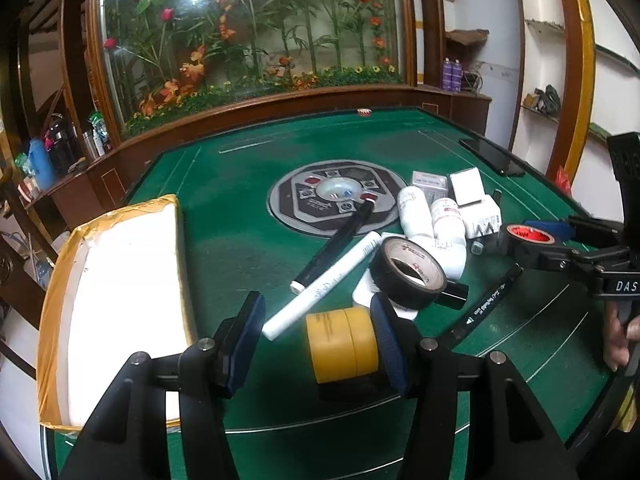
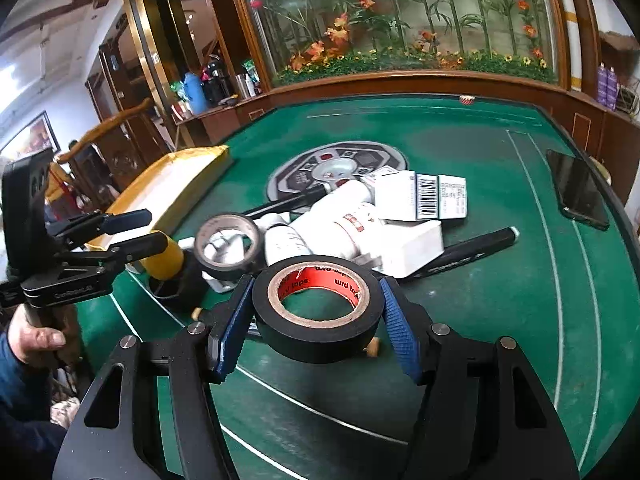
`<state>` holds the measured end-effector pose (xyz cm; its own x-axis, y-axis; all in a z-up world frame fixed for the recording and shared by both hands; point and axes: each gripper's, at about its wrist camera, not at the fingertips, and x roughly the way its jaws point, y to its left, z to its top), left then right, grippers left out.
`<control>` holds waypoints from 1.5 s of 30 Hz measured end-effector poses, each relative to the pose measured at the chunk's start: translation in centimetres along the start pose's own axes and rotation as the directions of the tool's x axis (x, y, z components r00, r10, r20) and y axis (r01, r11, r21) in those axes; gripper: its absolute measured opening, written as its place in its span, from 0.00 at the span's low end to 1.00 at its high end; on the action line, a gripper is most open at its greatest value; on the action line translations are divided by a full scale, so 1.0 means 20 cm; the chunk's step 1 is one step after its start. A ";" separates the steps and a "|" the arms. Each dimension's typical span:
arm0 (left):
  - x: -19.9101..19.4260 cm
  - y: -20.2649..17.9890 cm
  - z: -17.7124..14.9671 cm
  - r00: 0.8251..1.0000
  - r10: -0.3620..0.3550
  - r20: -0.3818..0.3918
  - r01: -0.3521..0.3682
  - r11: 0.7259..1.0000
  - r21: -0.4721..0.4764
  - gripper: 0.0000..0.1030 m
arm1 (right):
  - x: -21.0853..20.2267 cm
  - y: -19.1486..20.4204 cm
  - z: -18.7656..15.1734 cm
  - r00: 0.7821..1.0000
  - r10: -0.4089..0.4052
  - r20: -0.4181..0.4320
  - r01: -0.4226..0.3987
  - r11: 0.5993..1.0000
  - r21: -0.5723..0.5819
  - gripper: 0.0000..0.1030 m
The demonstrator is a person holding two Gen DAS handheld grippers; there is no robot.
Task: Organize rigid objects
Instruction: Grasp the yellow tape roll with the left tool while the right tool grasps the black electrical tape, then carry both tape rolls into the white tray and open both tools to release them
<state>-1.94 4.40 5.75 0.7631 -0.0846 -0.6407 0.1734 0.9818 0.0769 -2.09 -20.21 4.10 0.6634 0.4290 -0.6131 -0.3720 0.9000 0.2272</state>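
Observation:
My right gripper (image 2: 318,312) is shut on a black tape roll with a red core (image 2: 316,308), held above the green table; it also shows in the left wrist view (image 1: 524,240). My left gripper (image 1: 318,322) is open; a yellow tape roll (image 1: 342,346) stands between its fingers, against the right pad (image 1: 384,332), and shows in the right wrist view (image 2: 164,258). A second black tape roll (image 1: 408,272) leans on a pile of white bottles (image 1: 436,220), a white tube (image 1: 324,288), a black tube (image 1: 336,244) and white boxes (image 1: 468,200).
A white foam box with yellow tape edges (image 1: 116,292) sits at the table's left. A round grey console (image 1: 336,196) is set in the table's middle. A black phone (image 2: 576,188) lies at the right edge. A black pen (image 1: 484,304) lies near the pile.

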 end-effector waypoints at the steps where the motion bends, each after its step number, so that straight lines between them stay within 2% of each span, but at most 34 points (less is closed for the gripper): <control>1: 0.00 0.01 0.00 1.000 -0.001 0.003 0.001 1.000 -0.005 0.54 | 0.00 0.01 0.00 1.000 0.006 -0.001 -0.006 1.000 0.003 0.61; 10: -0.09 0.21 0.00 0.998 0.023 0.056 -0.018 0.995 -0.096 0.54 | 0.02 0.30 0.11 0.998 0.057 -0.023 -0.059 0.994 -0.093 0.61; 18: -0.15 0.52 -0.04 0.993 0.100 0.068 -0.084 0.974 -0.209 0.54 | 0.22 0.65 0.26 0.977 0.173 -0.124 -0.188 0.975 -0.121 0.62; 20: -0.16 0.58 -0.06 0.991 0.112 0.066 -0.094 0.968 -0.234 0.54 | 0.27 0.74 0.28 0.976 0.175 -0.131 -0.194 0.970 -0.146 0.62; 23: -0.17 0.62 -0.09 0.997 0.062 0.049 -0.047 0.967 -0.252 0.54 | 0.31 0.81 0.31 0.974 0.186 -0.128 -0.205 0.967 -0.151 0.62; 25: -0.17 0.57 -0.10 0.998 0.000 0.055 0.013 0.971 -0.238 0.55 | 0.30 0.82 0.33 0.977 0.186 -0.106 -0.200 0.970 -0.140 0.62; 27: -0.15 0.49 -0.08 0.997 -0.060 0.053 0.070 0.976 -0.207 0.62 | 0.27 0.77 0.34 0.985 0.161 -0.066 -0.169 0.977 -0.127 0.62; 29: -0.11 0.36 -0.06 0.989 -0.141 0.046 0.147 0.977 -0.154 0.77 | 0.24 0.70 0.34 0.990 0.134 -0.042 -0.138 0.986 -0.098 0.62; 32: -0.06 0.19 -0.03 0.979 -0.205 0.021 0.206 0.975 -0.084 0.78 | 0.19 0.58 0.33 0.993 0.113 -0.032 -0.114 0.993 -0.041 0.62; 35: 0.01 0.07 -0.01 0.979 -0.203 -0.014 0.202 0.979 -0.034 0.78 | 0.17 0.48 0.32 0.995 0.093 -0.028 -0.093 0.996 -0.009 0.62; 38: 0.12 0.02 0.00 0.980 -0.190 -0.061 0.187 0.981 -0.047 0.78 | 0.15 0.42 0.29 0.995 0.095 -0.028 -0.095 0.995 0.014 0.61; 40: 0.17 0.01 0.01 0.978 -0.199 -0.065 0.196 0.979 -0.059 0.77 | 0.15 0.40 0.28 0.994 0.105 -0.030 -0.105 0.994 0.022 0.62; 42: 0.22 0.00 0.00 0.980 -0.183 -0.079 0.179 0.982 -0.064 0.73 | 0.16 0.38 0.27 0.993 0.117 -0.029 -0.116 0.993 0.030 0.62; 43: 0.23 0.01 -0.01 0.979 -0.184 -0.087 0.179 0.982 -0.064 0.52 | 0.17 0.38 0.27 0.992 0.123 -0.029 -0.122 0.992 0.035 0.62; 44: 0.25 0.01 -0.01 0.976 -0.194 -0.096 0.188 0.980 -0.068 0.40 | 0.17 0.37 0.27 0.991 0.130 -0.030 -0.128 0.991 0.041 0.62; 45: 0.26 0.01 -0.01 0.977 -0.188 -0.101 0.182 0.981 -0.071 0.37 | 0.17 0.36 0.26 0.990 0.135 -0.032 -0.133 0.990 0.047 0.62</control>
<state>1.94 4.11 2.22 0.6497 -0.2504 -0.7178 0.2643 0.9597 -0.0955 0.87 -11.76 7.57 0.5860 0.5439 -0.6007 -0.4264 0.8373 0.3421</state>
